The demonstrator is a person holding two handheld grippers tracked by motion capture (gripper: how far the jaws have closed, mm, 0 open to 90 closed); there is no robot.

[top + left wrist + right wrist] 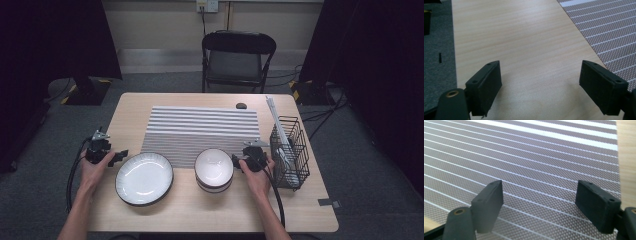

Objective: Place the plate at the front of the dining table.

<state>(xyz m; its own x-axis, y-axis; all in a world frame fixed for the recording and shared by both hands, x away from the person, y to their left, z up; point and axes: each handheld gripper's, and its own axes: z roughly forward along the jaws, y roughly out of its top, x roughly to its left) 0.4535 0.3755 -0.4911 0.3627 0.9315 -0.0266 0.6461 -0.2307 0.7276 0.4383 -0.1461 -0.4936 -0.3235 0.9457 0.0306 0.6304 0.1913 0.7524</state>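
The plate is sitting on the table just right of the left gripper, whose jaws are standing spread over bare wood. The bowl is lying beside the right gripper, also spread, over the striped mat.
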